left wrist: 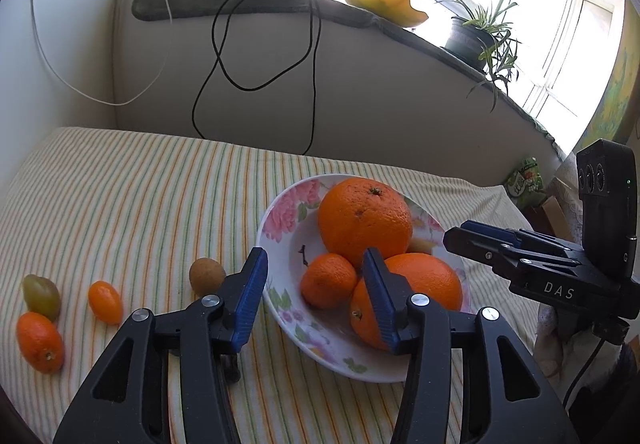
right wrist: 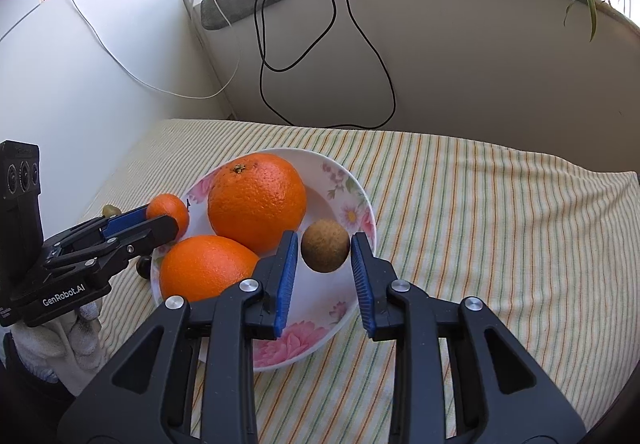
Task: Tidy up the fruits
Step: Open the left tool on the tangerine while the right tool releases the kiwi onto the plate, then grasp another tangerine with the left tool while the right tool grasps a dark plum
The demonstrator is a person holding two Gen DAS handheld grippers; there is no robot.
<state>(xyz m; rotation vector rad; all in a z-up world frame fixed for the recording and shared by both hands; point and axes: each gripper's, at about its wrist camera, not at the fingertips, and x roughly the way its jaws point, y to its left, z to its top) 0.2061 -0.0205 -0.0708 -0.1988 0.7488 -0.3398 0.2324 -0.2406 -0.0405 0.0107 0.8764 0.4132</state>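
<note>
Brown longan [right wrist: 325, 245] sits free between the right gripper's [right wrist: 324, 256] narrowly parted fingers, over the bowl [right wrist: 360, 204]; left gripper [left wrist: 316, 284] parted, empty, mandarin [left wrist: 328, 280] at 12 o'clock

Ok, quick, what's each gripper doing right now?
Left gripper: open, fingers either side of the small mandarin, not gripping.
Right gripper: open, brown round fruit between its fingers, not pinched.

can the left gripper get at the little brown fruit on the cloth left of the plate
Probably yes: the brown fruit lies on bare cloth beside the left gripper, whose jaws are empty; the plate sits clear of it.
</note>
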